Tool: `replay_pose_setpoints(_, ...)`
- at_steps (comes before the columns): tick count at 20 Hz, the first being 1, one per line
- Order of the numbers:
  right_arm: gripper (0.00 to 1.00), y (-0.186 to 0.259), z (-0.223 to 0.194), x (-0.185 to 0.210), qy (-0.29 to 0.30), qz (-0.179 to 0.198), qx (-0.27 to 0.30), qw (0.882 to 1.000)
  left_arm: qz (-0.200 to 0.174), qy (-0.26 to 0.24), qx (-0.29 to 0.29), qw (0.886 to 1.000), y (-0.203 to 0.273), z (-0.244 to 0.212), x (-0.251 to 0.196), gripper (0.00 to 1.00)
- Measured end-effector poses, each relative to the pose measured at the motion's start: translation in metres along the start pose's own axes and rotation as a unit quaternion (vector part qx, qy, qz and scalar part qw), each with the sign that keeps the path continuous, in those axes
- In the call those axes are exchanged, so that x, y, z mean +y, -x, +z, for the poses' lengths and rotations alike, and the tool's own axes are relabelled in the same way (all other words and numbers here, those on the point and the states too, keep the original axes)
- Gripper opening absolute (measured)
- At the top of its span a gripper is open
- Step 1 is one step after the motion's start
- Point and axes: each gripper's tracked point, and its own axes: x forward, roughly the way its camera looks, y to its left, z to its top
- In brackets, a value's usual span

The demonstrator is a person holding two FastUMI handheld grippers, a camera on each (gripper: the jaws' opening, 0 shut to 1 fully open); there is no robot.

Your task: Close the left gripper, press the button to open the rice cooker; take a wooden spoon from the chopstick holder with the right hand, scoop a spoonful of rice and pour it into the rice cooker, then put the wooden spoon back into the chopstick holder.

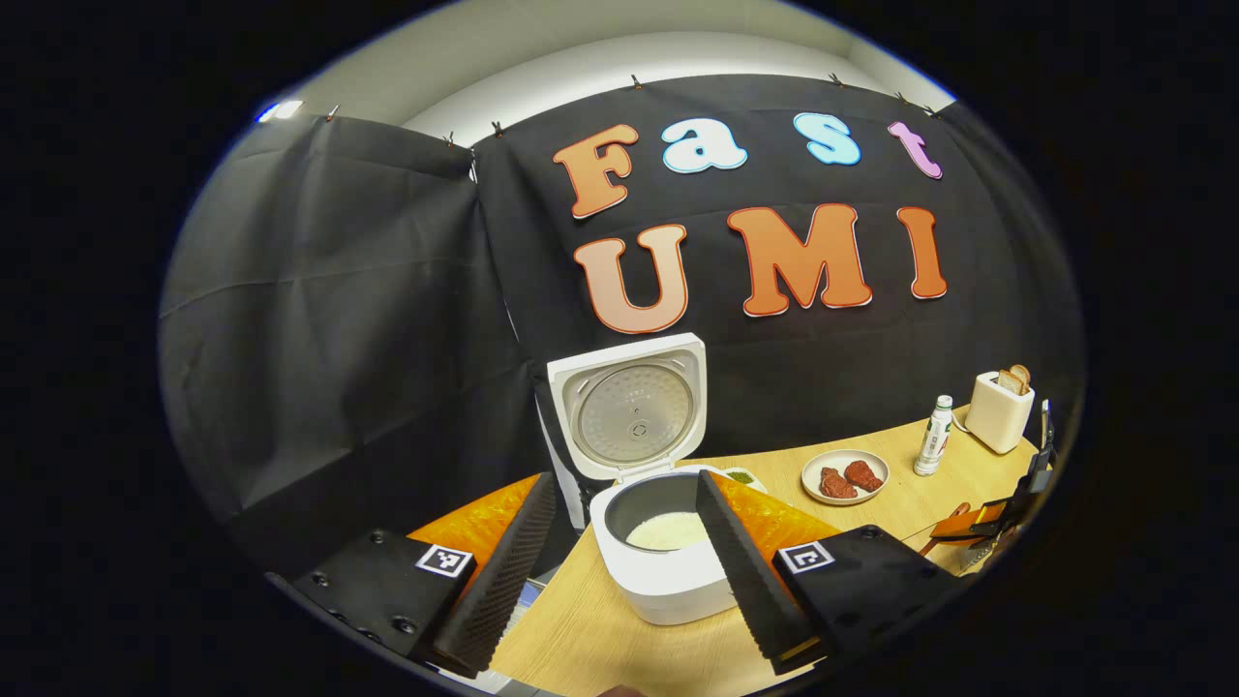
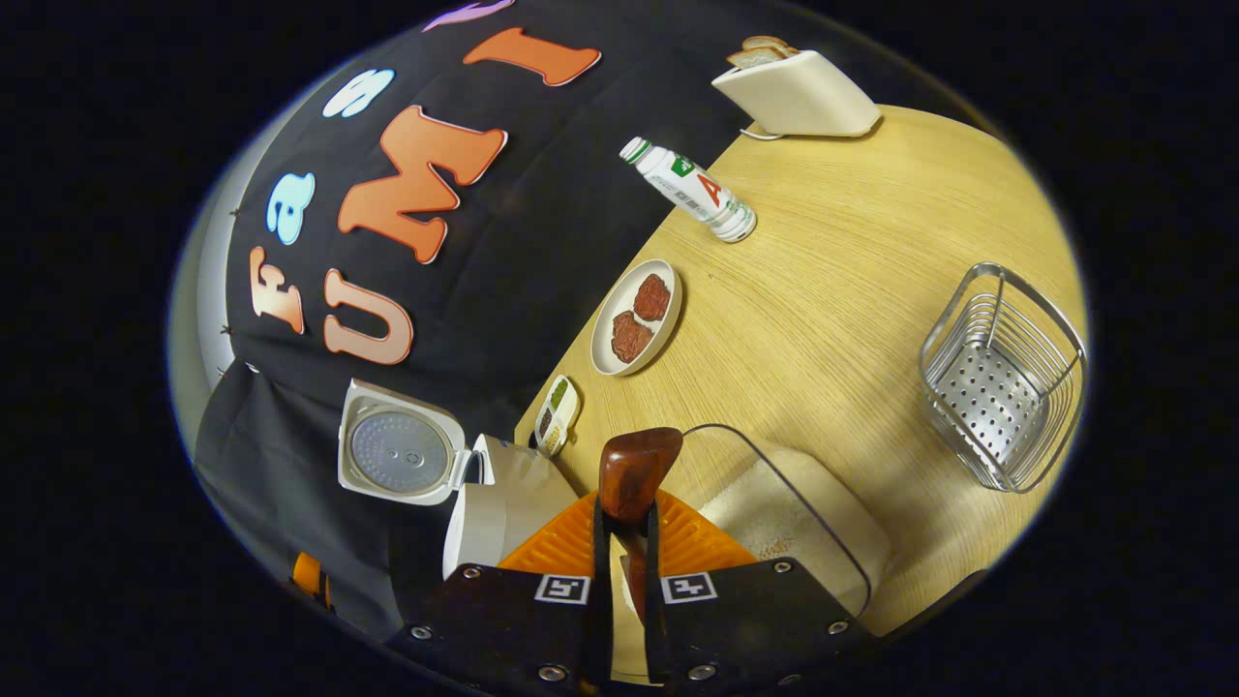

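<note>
The rice cooker (image 1: 663, 566) stands open on the wooden table (image 1: 600, 629), its lid (image 1: 629, 411) tipped upright at the back and white rice (image 1: 668, 530) lying in the pot; the left gripper (image 1: 619, 571) hangs before it with its fingers spread wide apart and nothing between them, the pot showing through the gap. In the right gripper view the right gripper (image 2: 619, 542) is clamped on the handle of the wooden spoon (image 2: 634, 469), whose dark bowl rises just past the fingertips; a clear container of rice (image 2: 784, 513) sits directly beneath and beside it, and the cooker (image 2: 484, 513) lies close on the left, lid (image 2: 397, 453) thrown back. The wire chopstick holder (image 2: 1002, 378) stands well apart on the right. Along the far edge of the table are a small dish (image 2: 559, 411) near the cooker, a plate (image 2: 619, 358) bearing two reddish pieces of meat (image 2: 641, 315), a bottle (image 2: 692, 189), and a toaster (image 2: 799, 92) with bread (image 2: 765, 46) in its slots; nothing lies between the spoon and the cooker. The table (image 2: 832, 271) is pale wood grain; black cloth (image 1: 339, 290) walls the booth behind it.
</note>
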Motion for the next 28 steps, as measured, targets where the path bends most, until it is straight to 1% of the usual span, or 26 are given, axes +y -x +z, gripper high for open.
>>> replay_pose_setpoints(3, 0.12, 0.015, 0.019, 0.000, -0.029, 0.017, -0.008, 0.999, -0.008, 0.003, 0.000, 1.000, -0.002, 0.001, -0.012, 0.99)
replay_pose_setpoints(4, 0.12, 0.019, 0.025, 0.003, -0.041, 0.025, -0.010, 0.999, -0.012, 0.004, 0.001, 1.000, -0.002, 0.002, -0.017, 0.96)
replay_pose_setpoints(5, 0.13, 0.022, 0.032, 0.004, -0.056, 0.031, -0.012, 0.998, -0.016, 0.005, 0.001, 1.000, -0.004, 0.001, -0.023, 0.96)
replay_pose_setpoints(6, 0.13, 0.026, 0.038, 0.008, -0.067, 0.036, -0.015, 0.997, -0.021, 0.005, 0.001, 1.000, -0.004, 0.003, -0.029, 0.99)
replay_pose_setpoints(7, 0.12, 0.028, 0.046, 0.009, -0.077, 0.042, -0.021, 0.996, -0.024, 0.004, -0.001, 1.000, -0.002, 0.004, -0.034, 0.99)
replay_pose_setpoints(8, 0.13, 0.031, 0.051, 0.012, -0.088, 0.047, -0.024, 0.995, -0.027, 0.002, -0.003, 1.000, -0.004, 0.005, -0.039, 0.95)
replay_pose_setpoints(9, 0.13, 0.033, 0.056, 0.015, -0.102, 0.053, -0.026, 0.993, -0.028, 0.000, -0.005, 1.000, -0.004, 0.006, -0.042, 1.00)
replay_pose_setpoints(13, 0.13, 0.038, 0.071, 0.032, -0.149, 0.080, -0.026, 0.985, -0.032, 0.003, -0.007, 0.999, -0.005, 0.008, -0.048, 0.99)
replay_pose_setpoints(16, 0.13, 0.038, 0.075, 0.051, -0.171, 0.102, -0.020, 0.980, -0.027, 0.009, -0.008, 1.000, -0.006, 0.007, -0.045, 0.99)
replay_pose_setpoints(18, 0.13, 0.035, 0.078, 0.067, -0.192, 0.119, -0.012, 0.974, -0.021, 0.012, -0.008, 1.000, -0.005, 0.007, -0.039, 0.99)
replay_pose_setpoints(19, 0.13, 0.035, 0.080, 0.074, -0.202, 0.128, -0.008, 0.971, -0.017, 0.014, -0.007, 1.000, -0.003, 0.005, -0.036, 0.96)
replay_pose_setpoints(22, 0.13, 0.031, 0.075, 0.095, -0.231, 0.152, 0.009, 0.961, -0.005, 0.021, -0.007, 1.000, -0.002, 0.002, -0.024, 0.95)
replay_pose_setpoints(23, 0.12, 0.028, 0.075, 0.103, -0.240, 0.159, 0.014, 0.957, 0.001, 0.023, -0.007, 1.000, -0.002, 0.000, -0.018, 0.99)
replay_pose_setpoints(24, 0.12, 0.026, 0.072, 0.111, -0.250, 0.166, 0.021, 0.954, 0.005, 0.025, -0.006, 1.000, -0.001, -0.001, -0.014, 0.99)
replay_pose_setpoints(25, 0.12, 0.023, 0.071, 0.118, -0.260, 0.172, 0.028, 0.950, 0.010, 0.028, -0.005, 1.000, 0.001, -0.003, -0.008, 0.96)
replay_pose_setpoints(26, 0.12, 0.020, 0.068, 0.126, -0.265, 0.177, 0.034, 0.947, 0.014, 0.029, -0.004, 0.999, 0.001, -0.005, -0.004, 0.99)
replay_pose_setpoints(28, 0.13, 0.014, 0.061, 0.140, -0.262, 0.182, 0.043, 0.947, 0.024, 0.032, -0.003, 0.999, 0.005, -0.009, 0.008, 0.99)
